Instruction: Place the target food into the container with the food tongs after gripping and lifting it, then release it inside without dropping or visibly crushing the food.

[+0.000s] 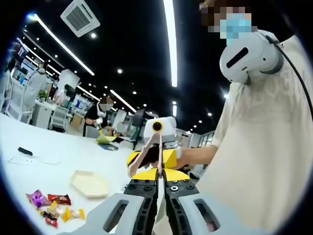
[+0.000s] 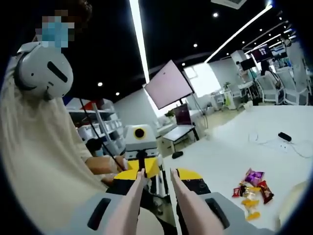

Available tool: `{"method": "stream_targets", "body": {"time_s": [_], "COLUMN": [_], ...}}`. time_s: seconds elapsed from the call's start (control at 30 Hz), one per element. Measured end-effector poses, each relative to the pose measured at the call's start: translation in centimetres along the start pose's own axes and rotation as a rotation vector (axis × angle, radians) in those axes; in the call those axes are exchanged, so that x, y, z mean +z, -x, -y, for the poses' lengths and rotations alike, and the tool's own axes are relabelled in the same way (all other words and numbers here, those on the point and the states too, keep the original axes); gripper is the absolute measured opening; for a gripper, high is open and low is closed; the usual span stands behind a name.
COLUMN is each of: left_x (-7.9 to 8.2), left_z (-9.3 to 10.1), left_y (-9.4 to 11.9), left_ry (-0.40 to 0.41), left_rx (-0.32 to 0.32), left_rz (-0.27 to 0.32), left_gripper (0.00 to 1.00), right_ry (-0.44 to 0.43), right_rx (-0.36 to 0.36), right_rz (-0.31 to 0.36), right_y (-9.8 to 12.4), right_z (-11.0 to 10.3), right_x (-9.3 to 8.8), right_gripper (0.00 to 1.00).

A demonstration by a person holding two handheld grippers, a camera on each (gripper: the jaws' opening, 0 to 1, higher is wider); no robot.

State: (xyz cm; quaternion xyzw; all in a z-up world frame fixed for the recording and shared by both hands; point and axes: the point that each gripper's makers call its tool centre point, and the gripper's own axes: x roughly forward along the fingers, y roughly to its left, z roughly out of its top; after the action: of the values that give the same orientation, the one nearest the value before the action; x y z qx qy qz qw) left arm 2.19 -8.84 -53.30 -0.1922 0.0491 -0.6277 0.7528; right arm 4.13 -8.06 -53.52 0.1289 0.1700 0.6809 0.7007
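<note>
While right hand-held gripper [image 2: 155,177] holds 1 tongs [image 2: 190,208] parted, left hand-held gripper [image 1: 161,182] closed, empty.

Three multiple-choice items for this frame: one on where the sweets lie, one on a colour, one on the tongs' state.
1. Where do the colourful wrapped sweets lie?
A. On the white table, beside the tray
B. Inside the tray
C. Between the tongs

2. What colour is the shallow hexagonal tray?
A. Red
B. Cream
C. Blue

3. The beige food tongs in the right hand-held gripper are:
A. Gripping a sweet
B. Lying on the table
C. Empty, arms apart

Answers: A, the pile sits on bare tabletop apart from the tray; B, the tray is pale cream; C, nothing lies between the spread arms.
</note>
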Motion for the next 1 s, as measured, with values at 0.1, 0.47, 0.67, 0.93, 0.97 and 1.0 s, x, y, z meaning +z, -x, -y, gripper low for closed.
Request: {"method": "stream_targets", "body": {"time_s": [0.1,0.47,0.67,0.93,0.97,1.0], "left_x": [-0.1,-1.7,-1.6,-2.6,-2.7,-2.9], "left_z": [-0.2,-2.0,-2.3,-2.5,-2.6,-2.8], "left_y": [0.0,0.8,1.3,0.8,0.8,0.7], "left_ry": [0.003,-0.009,0.002,0.004,0.005,0.007], "left_rx": [0.012,0.156,0.211,0.273,0.281,0.298], "left_rz": [-0.005,-0.055,-0.033,-0.061,-0.063,-0.069], "left_gripper": [0.00,0.07,0.00,0.01,0.01,0.02], "right_ry": [0.005,-0.028,-0.069,-0.020,-0.010,0.004], "right_rx": [-0.013,-0.209,-0.265,-0.287,-0.286,-0.282], "right_rz": [0.000,-0.023,-0.025,-0.049,-0.055,-0.062], "right_y": [0.0,1.6,2.9,3.6,3.6,3.6], "right_z": [0.1,3.6,5.1,5.9,6.0,6.0], "right_x": [-0.1,-2.4,-3.6,-4.1,-4.2,-4.3], "right_gripper": [0.25,0.22,0.18,0.17,0.17,0.18]}}
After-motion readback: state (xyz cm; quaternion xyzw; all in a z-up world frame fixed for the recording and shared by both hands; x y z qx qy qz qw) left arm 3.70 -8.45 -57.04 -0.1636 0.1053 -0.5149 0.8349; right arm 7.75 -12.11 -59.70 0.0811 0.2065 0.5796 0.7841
